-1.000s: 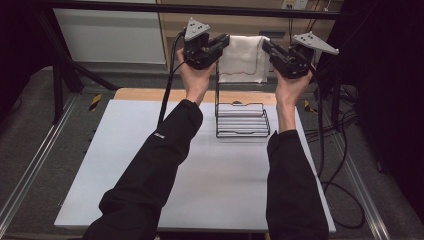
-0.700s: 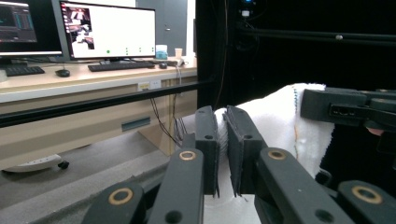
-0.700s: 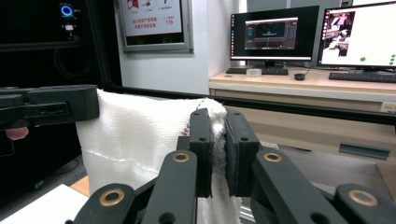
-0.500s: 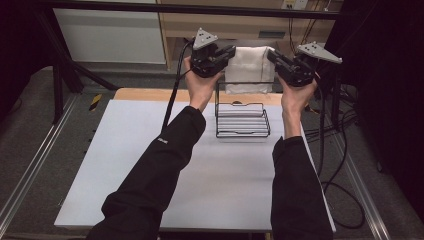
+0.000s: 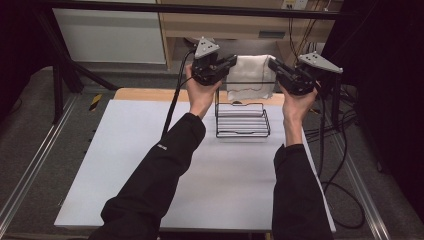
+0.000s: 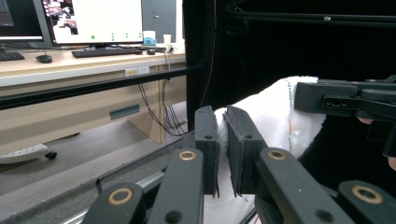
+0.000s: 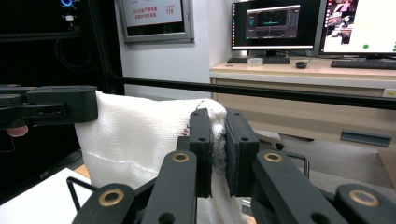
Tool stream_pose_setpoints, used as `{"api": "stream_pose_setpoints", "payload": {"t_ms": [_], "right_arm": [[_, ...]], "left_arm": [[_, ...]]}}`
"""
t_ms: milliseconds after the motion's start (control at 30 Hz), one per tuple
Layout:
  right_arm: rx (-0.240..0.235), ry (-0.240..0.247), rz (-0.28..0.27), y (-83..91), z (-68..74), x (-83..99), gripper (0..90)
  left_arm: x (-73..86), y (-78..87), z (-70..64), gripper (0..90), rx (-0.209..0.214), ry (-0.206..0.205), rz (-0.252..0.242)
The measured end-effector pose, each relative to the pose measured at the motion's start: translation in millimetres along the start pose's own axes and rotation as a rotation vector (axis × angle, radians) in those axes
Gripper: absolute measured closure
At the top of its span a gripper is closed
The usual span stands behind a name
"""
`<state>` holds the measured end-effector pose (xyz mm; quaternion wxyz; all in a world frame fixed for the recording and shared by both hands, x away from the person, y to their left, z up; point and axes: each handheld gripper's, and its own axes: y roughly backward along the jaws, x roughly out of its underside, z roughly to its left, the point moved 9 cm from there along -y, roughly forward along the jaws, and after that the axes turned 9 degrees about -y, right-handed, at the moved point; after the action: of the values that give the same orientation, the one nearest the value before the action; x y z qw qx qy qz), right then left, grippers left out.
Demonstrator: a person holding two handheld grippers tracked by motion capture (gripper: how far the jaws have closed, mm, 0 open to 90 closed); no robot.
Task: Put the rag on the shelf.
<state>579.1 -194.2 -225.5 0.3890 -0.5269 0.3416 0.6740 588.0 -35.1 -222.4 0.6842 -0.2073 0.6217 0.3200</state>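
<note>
High view showed the person's two arms in black sleeves reaching forward over the white table (image 5: 150, 165), each hand holding a gripper lifted above the far edge. The left gripper (image 5: 231, 62) and the right gripper (image 5: 272, 65) faced each other, with a white cloth (image 5: 248, 75) stretched between them at its upper corners. The cloth hung down just above a black wire rack (image 5: 242, 121) that stood on the far part of the table, between the two forearms. A black cable (image 5: 172, 107) trailed from the left gripper down along the left arm.

Left gripper view had its own gripper (image 6: 223, 154) with the jaws drawn narrow, nipping a folded edge of the cloth (image 6: 271, 116) between them; the right gripper (image 6: 345, 100) showed farther off at the cloth's far corner. A desk with monitors (image 6: 93, 18) stood in the background.

Right gripper view had its gripper (image 7: 217, 154) likewise narrowed onto the cloth (image 7: 135, 135), a corner bunched between the jaws, while the left gripper (image 7: 56, 105) gripped the opposite corner. Part of the wire rack (image 7: 74, 186) showed below the hanging cloth
</note>
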Motion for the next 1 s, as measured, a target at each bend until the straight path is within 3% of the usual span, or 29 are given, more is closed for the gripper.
{"api": "stream_pose_setpoints", "payload": {"t_ms": [333, 800, 1000], "right_arm": [[-0.015, 0.007, 0.000, 6.1, 5.3, 6.1, 82.6], [-0.031, 0.023, 0.016, 23.9, 11.7, 13.5, 82.0], [-0.034, 0.035, 0.040, 30.8, 13.6, 19.0, 82.0]], "left_arm": [[4.6, 7.3, -3.3, 82.8, 0.026, 0.001, 0.004], [10.5, 23.3, -20.1, 82.4, 0.073, 0.004, 0.018], [15.1, 28.0, -27.7, 82.4, 0.077, -0.020, 0.042]]}}
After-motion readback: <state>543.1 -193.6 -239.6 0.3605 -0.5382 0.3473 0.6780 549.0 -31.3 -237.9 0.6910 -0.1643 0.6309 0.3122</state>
